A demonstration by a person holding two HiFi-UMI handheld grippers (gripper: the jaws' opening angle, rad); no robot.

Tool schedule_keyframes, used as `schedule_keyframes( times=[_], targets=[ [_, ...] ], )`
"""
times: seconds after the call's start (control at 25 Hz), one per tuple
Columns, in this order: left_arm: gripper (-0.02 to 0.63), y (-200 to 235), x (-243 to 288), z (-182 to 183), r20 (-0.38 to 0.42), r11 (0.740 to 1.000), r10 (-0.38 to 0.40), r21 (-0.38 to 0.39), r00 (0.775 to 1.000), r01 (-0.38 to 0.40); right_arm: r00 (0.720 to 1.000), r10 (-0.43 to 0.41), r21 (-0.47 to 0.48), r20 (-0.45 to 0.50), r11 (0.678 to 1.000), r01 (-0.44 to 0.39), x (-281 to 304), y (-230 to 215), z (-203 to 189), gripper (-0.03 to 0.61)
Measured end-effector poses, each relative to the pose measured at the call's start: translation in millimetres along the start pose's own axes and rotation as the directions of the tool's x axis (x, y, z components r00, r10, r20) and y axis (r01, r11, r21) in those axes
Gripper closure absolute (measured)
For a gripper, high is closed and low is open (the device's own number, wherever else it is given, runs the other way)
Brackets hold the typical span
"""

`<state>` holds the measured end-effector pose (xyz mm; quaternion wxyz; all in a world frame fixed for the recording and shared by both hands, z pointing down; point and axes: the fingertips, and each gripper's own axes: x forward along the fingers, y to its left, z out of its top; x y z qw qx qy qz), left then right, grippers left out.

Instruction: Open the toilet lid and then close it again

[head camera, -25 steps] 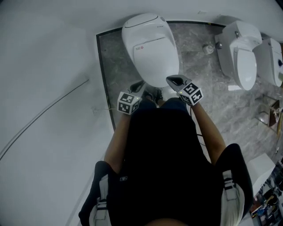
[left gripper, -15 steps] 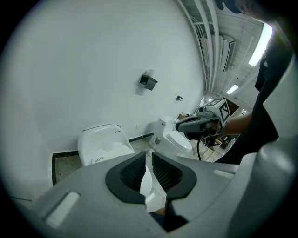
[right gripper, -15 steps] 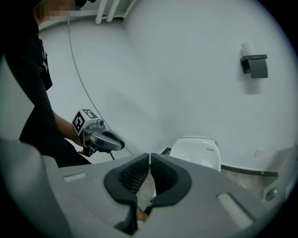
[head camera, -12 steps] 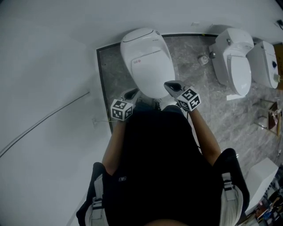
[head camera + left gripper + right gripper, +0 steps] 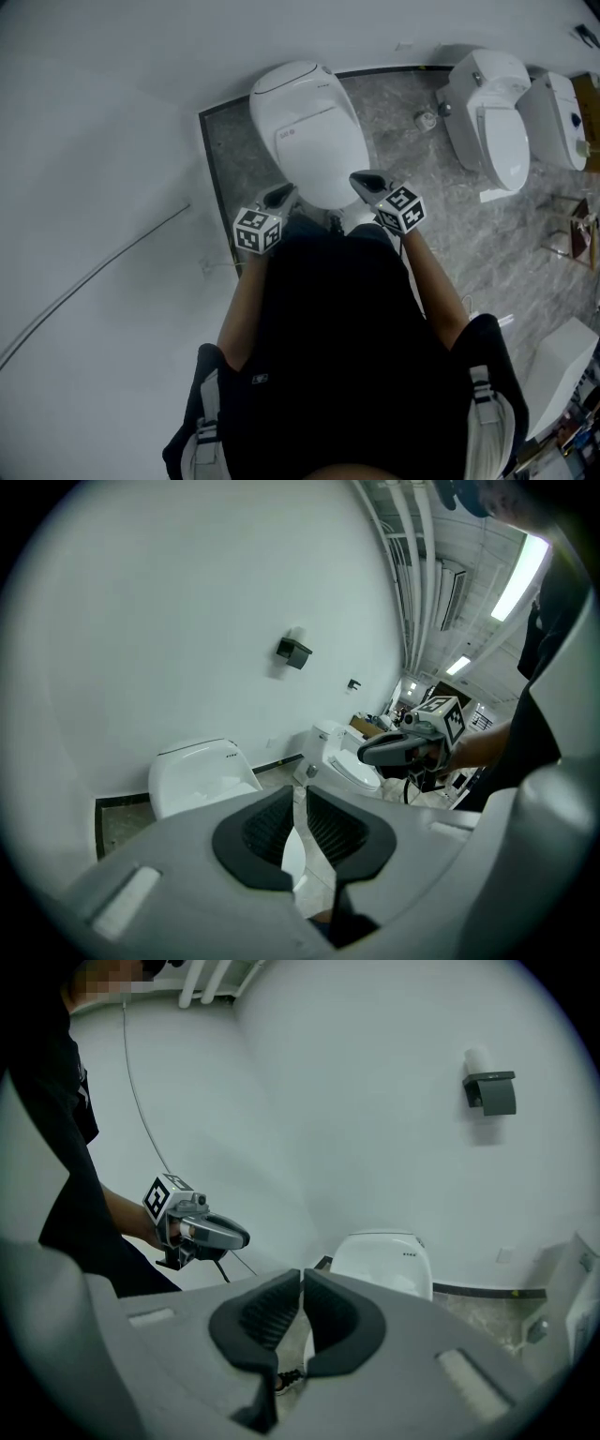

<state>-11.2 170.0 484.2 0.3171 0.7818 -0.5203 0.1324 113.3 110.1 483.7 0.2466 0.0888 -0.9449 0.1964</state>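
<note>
**1. Left gripper** [image 5: 279, 196]. Held low at the front of the bowl, on its left side. Fingers [image 5: 267, 832] stand a narrow slit apart with nothing between them. Not touching the toilet.

**2. Right gripper** [image 5: 361, 178]. Mirrors the left one on the bowl's right side. Fingers [image 5: 272, 1318] are closed together and empty. It looks just clear of the rim, but contact cannot be ruled out from above.

**3. Toilet lid** [image 5: 314, 141]. White and oval, lying flat down on the seat, its hinge end toward the wall and its front end nearest the person.

**4. Floor** [image 5: 412, 178]. Grey marbled tile under and to the right of the bowl.

**5. Neighbouring toilets** [image 5: 497, 122]. Farther right, lids down, no part of the task.

**6. Wall holder** [image 5: 494, 1091]. Small dark fitting high on the white wall.

**Step in hand (judged).** The lid is down and unheld, so this is either the approach before opening or the finish after closing. The views do not settle which.

**Next move, if opening.** Slip one finger under the lid's front edge, then swing the lid up and back about its rear hinge.
</note>
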Motion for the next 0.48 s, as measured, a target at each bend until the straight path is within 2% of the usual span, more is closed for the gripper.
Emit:
schedule_keyframes(
  times=[0.24, 0.48],
  targets=[
    [0.56, 16.8, -4.4, 3.8, -0.027, 0.998, -0.057, 0.021, 0.998, 0.057, 0.998, -0.061, 0.037, 0.029, 0.998, 0.06, 11.3, 3.6, 15.5, 0.572],
    [0.56, 35.9, -13.9, 5.9, -0.017, 0.996, -0.084, 0.008, 0.996, 0.084, 0.996, -0.087, 0.045, -0.035, 0.995, 0.089, 30.3, 15.8, 6.5, 0.572]
  ],
)
